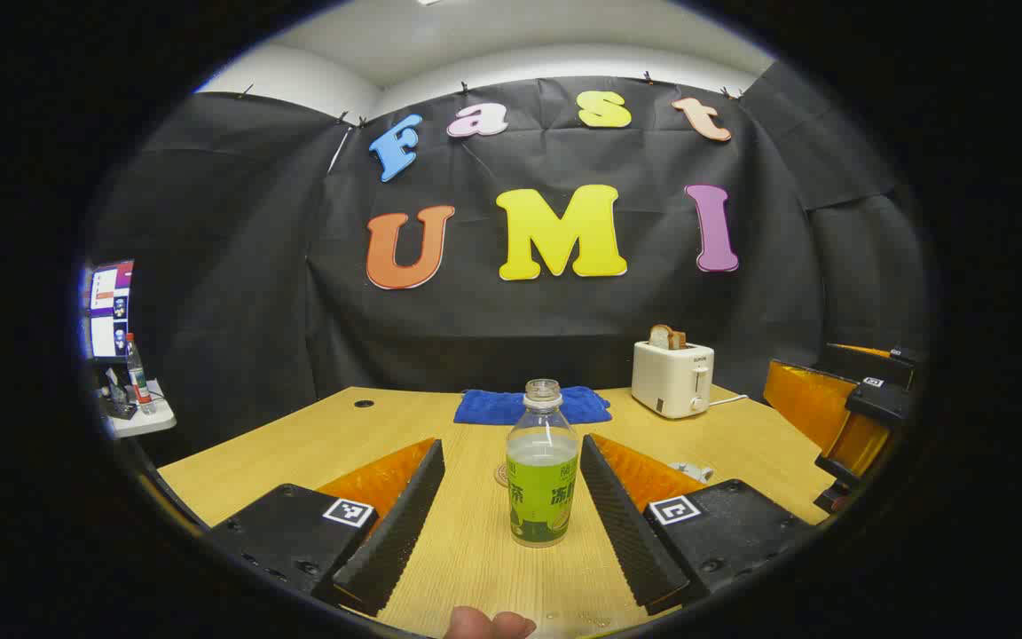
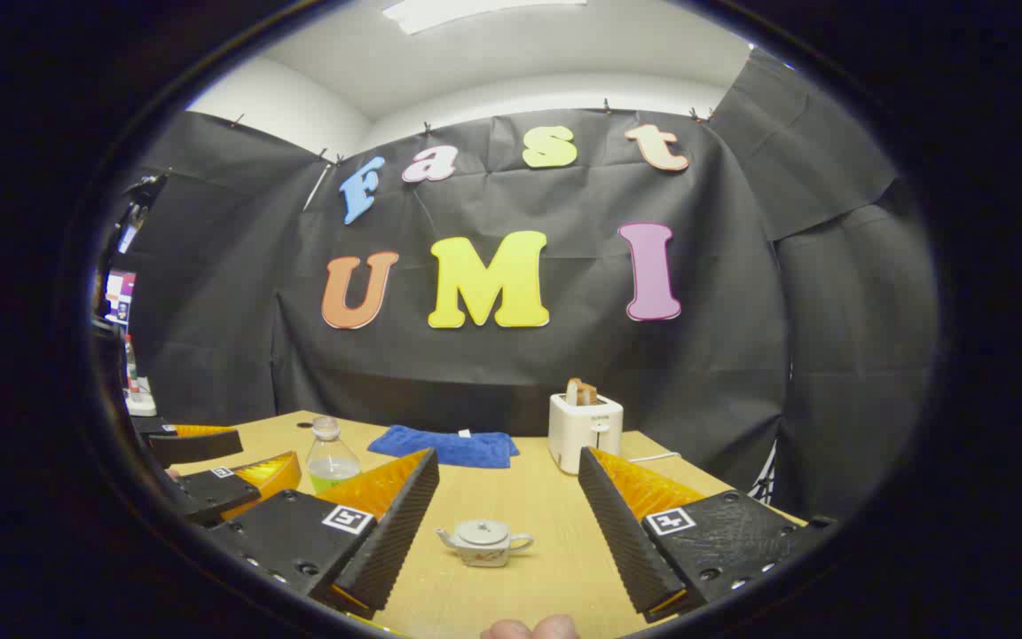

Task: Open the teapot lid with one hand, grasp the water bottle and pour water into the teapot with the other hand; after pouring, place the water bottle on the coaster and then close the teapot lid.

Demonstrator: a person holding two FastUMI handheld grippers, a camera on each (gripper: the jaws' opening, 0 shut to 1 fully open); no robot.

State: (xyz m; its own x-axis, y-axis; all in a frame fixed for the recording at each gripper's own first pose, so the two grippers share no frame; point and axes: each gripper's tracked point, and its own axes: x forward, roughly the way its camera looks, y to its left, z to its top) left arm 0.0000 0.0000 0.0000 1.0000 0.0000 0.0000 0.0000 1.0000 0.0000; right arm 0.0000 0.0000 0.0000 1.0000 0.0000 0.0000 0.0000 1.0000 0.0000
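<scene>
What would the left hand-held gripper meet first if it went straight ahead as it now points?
Probably the water bottle, which stands upright on the table, centred between the open left hand-held gripper fingers.

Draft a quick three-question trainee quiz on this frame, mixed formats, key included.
1. True or false: the lid sits on the small white ceramic teapot.
2. The clear plastic water bottle with green label is: A capped, B uncapped, C lying down.
3. Fill in: behind the bottle lies a folded ___ cloth.

Key: 1 true. 2 B. 3 blue. The left gripper is open around the bottle without touching it; the right gripper is open before the teapot.
</scene>
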